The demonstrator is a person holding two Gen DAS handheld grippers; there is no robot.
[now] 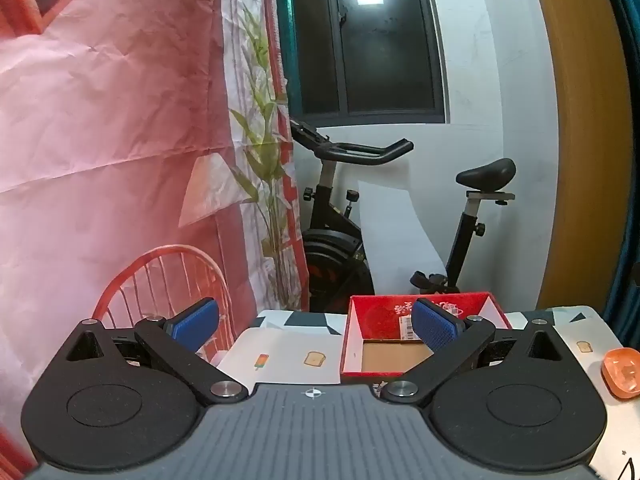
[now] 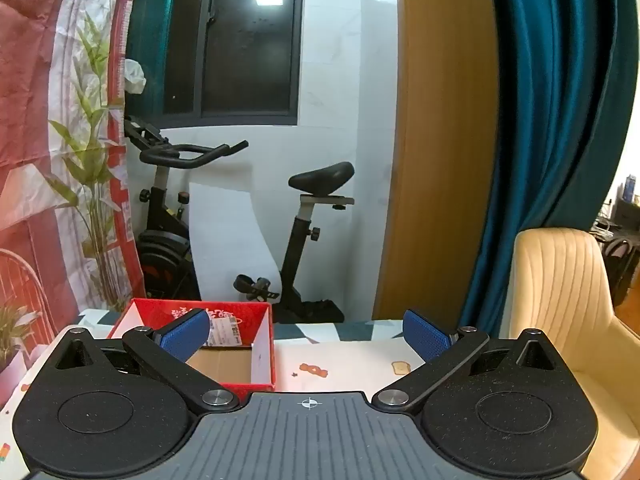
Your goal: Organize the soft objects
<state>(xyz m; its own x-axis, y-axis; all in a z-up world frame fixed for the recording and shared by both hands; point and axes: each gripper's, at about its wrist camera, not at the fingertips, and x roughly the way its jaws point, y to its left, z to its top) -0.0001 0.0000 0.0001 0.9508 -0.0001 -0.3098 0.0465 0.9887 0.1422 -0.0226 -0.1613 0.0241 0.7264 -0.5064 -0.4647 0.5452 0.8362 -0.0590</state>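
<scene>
Plainly, both views looked over a table edge toward a room wall.
Left gripper (image 1: 316,326): jaws spread wide, nothing between the blue pads (image 1: 196,324) — it hovered over the table (image 1: 288,318) at lower centre of its frame.
Right gripper (image 2: 306,334): jaws likewise spread wide and empty, blue pads (image 2: 426,334) apart, low in its frame.
Box (image 1: 356,344): red outside, white inner walls, brown cardboard floor; open-topped, at lower centre-right of the left view, partly behind the right-hand pad. In the right view the box (image 2: 264,344) sat at lower left, partly behind the left-hand pad. A barcode label (image 2: 228,330) lay against its far wall.
Soft objects: an orange thing (image 1: 624,374) lay on the table at the right edge of the left view, well apart from the box; what it was could not be told.
Tablecloth: light, printed with small pictures — a toast (image 1: 315,359) and an ice lolly (image 1: 261,361) between the left gripper's pads.
Bike (image 2: 240,220): black exercise bike, centre of both frames, behind the table below a dark window (image 2: 240,40).
Chairs: red wire chair (image 1: 168,280) at lower left of the left view; cream chair (image 2: 560,300) at lower right of the right view.
Curtain (image 2: 552,120): teal, upper right of the right view.
</scene>
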